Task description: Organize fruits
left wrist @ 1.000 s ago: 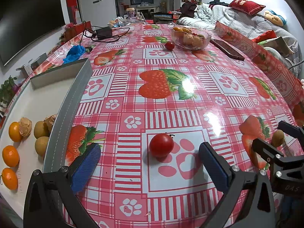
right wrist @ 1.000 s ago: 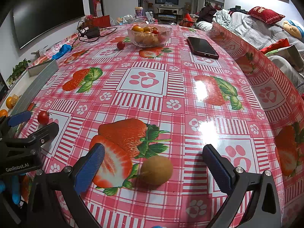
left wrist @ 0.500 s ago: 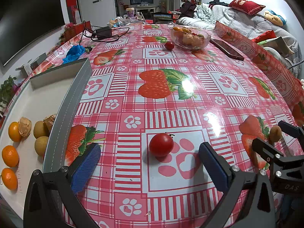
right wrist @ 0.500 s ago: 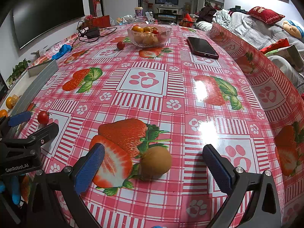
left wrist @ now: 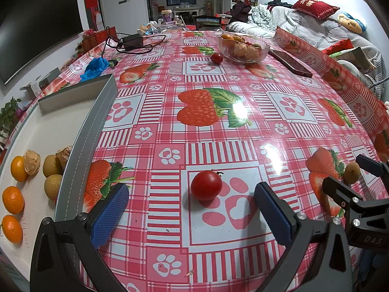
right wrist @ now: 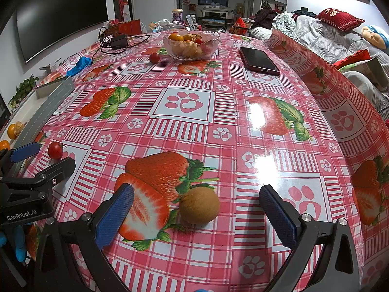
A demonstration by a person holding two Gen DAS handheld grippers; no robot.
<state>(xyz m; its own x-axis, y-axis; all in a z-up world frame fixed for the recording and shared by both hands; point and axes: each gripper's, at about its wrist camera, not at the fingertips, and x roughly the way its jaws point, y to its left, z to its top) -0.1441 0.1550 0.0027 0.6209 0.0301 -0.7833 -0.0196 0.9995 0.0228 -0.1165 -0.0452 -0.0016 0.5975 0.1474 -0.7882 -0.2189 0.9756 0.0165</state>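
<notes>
Left wrist view: left gripper [left wrist: 190, 210] wide open, empty, tomato [left wrist: 206, 185] on cloth between its pads. Right gripper [right wrist: 195, 215] wide open, empty, brown fruit [right wrist: 199, 208] between pads. Tray [left wrist: 80, 150] at left.

A dark phone [right wrist: 259, 61] lies on the strawberry-patterned counter [right wrist: 243, 126], just right of the glass bowl. Left of the phone and farther back sits a black charger with coiled cable [right wrist: 116, 41]; nearer, a crumpled blue cloth [right wrist: 80, 65].

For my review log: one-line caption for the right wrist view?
Open right gripper straddles a brown fruit on the strawberry tablecloth.
</notes>
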